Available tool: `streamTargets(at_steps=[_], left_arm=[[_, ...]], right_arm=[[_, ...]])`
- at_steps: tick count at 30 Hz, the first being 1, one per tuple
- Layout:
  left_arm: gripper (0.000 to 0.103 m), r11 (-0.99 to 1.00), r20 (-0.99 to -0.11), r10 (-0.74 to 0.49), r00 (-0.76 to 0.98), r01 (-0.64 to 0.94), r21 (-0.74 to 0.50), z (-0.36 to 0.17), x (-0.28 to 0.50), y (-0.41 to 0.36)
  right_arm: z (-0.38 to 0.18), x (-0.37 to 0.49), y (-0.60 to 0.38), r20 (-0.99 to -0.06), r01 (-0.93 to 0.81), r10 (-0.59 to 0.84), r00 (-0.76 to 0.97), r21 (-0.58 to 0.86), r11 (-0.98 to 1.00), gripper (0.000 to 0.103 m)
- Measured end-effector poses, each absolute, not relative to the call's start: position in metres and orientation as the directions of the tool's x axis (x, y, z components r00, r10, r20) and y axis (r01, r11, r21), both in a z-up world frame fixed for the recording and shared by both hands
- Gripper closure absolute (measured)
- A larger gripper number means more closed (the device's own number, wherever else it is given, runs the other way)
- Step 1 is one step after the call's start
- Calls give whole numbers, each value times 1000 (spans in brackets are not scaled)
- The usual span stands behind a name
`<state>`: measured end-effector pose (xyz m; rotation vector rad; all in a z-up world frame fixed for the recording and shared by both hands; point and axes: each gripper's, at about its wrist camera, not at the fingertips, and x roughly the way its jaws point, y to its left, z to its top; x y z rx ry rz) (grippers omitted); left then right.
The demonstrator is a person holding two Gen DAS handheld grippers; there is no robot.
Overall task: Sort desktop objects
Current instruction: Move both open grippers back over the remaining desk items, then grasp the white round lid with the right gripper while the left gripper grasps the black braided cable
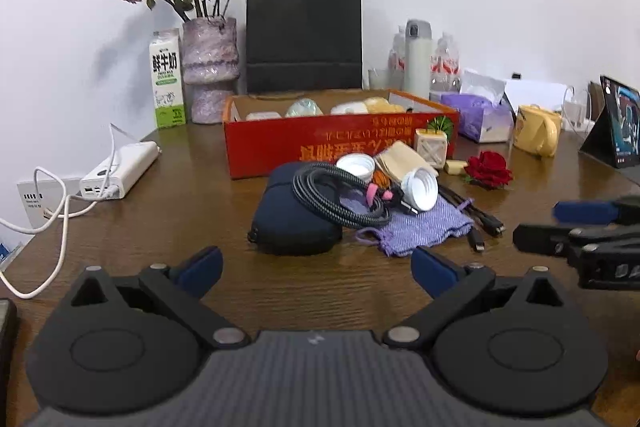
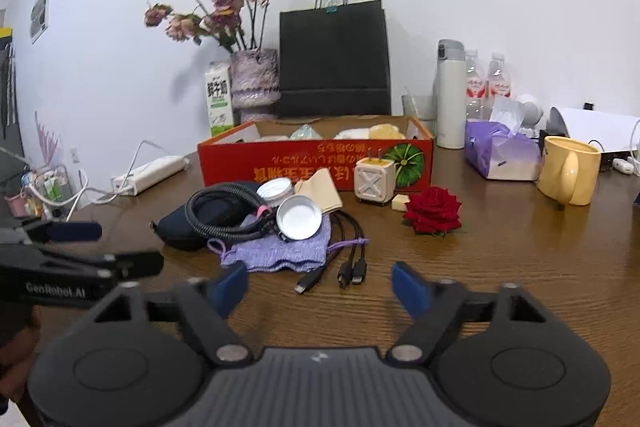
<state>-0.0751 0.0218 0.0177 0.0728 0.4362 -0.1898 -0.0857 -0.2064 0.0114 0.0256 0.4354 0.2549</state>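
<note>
Hovering low over the table point(image 1: 160, 227), the left gripper point(image 1: 316, 269) has its jaws spread wide w/ nothing between them; the right gripper point(image 2: 320, 289) is the same, wide open and empty. Both sit just short of the clutter, not touching it.

Nearest the jaws: a purple pouch point(image 2: 280, 253) lying flat, w/ a multi-head cable point(image 2: 348, 267) fanned out at its right edge, plugs toward the camera. On the pouch's back edge rests a white lid point(image 2: 300, 217), tilted up. Left of that, a coiled black cable point(image 2: 224, 215) lies on a dark case point(image 1: 288, 219). A white jar point(image 2: 276, 191) and a tan cloth point(image 2: 320, 191) sit behind the lid.

Further right, apart from the pile: a charger cube point(image 2: 374, 181), a small beige piece point(image 2: 399, 203) beside it, and a red rose point(image 2: 434, 211).

Behind all this stands the red box point(image 2: 240, 163), open-topped, w/ pale items inside. At the back: vase point(image 1: 210, 63), milk carton point(image 1: 168, 83), black bag point(image 1: 304, 35). Right side: tissues point(image 2: 500, 151), mug point(image 2: 568, 171). Left side: power bank point(image 1: 120, 169).
</note>
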Motion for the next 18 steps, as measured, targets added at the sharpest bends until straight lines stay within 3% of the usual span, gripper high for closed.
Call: streamTargets(at_steps=[3, 6, 9, 12, 13, 15, 16, 17, 18], left_arm=[[0, 981, -452, -146, 880, 187, 46, 17, -71, 19], [2, 985, -462, -127, 878, 168, 49, 19, -68, 18], [3, 974, -434, -213, 875, 227, -20, 31, -55, 25], [4, 973, -394, -204, 896, 231, 22, 47, -26, 20], [8, 970, -406, -215, 888, 241, 15, 49, -11, 18], [30, 968, -485, -237, 842, 247, -43, 46, 23, 14], [50, 970, -531, -235, 815, 236, -67, 42, 37, 12], [60, 971, -564, -231, 792, 225, -82, 37, 49, 11], [60, 973, -577, -220, 786, 215, -78, 34, 57, 10]], right_arm=[[7, -82, -199, -464, -269, 262, 846, 53, 962, 88], [6, -82, -198, -478, -270, 262, 839, 52, 961, 88], [10, -71, -203, -508, -282, 289, 812, 91, 955, 84], [23, -47, -207, -506, -279, 301, 808, 120, 953, 81], [28, -37, -207, -494, -276, 297, 817, 116, 954, 81], [33, -17, -204, -483, -276, 290, 826, 102, 956, 81], [33, -5, -200, -491, -279, 291, 821, 99, 955, 81], [32, 6, -197, -504, -281, 295, 812, 105, 954, 81], [31, 15, -194, -515, -289, 307, 800, 117, 950, 81]])
